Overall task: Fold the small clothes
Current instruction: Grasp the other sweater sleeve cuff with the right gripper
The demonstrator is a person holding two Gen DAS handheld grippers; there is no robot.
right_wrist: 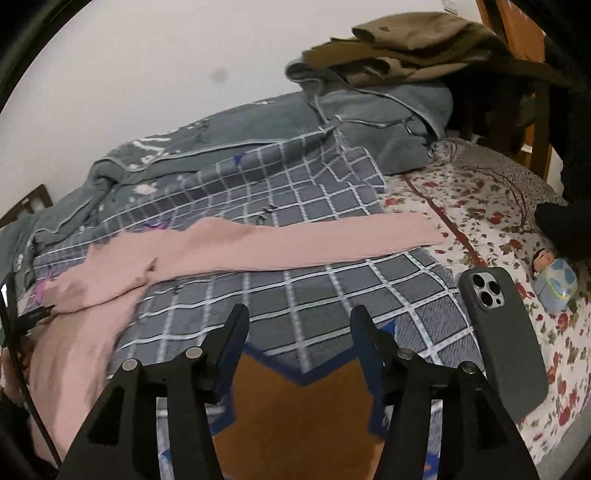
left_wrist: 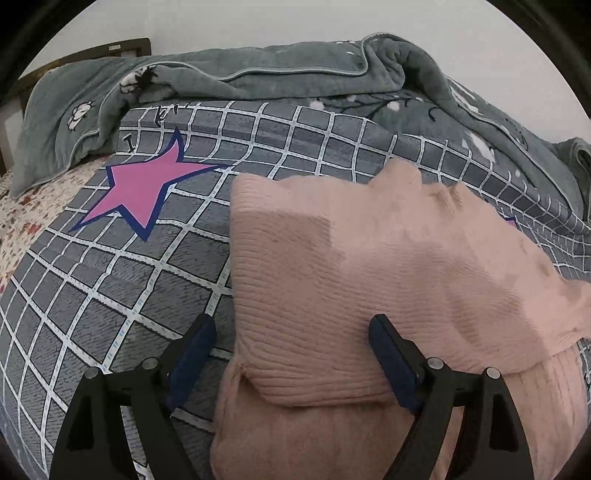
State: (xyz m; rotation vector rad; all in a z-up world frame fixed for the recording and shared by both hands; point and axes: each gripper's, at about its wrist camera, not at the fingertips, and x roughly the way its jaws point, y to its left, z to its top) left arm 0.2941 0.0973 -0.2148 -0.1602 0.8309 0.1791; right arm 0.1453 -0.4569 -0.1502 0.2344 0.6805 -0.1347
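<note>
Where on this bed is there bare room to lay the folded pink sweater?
Free: checked cover between pink star and sweater; also between its sleeve and orange star. Crowded: phone, toy, blanket.

A plain white wall [left_wrist: 258, 26] backs the bed, with a dark wooden headboard [left_wrist: 122, 48] at one end.

The sweater [left_wrist: 369, 266] is pink and knitted with thin ribs. It lies flat on the bed, on the grey checked cover [left_wrist: 110, 288]. Its body is folded over, so one thick layer lies on another. One long sleeve [right_wrist: 314, 240] is stretched out straight to the side, and its end reaches the flowery sheet [right_wrist: 498, 206].
</note>
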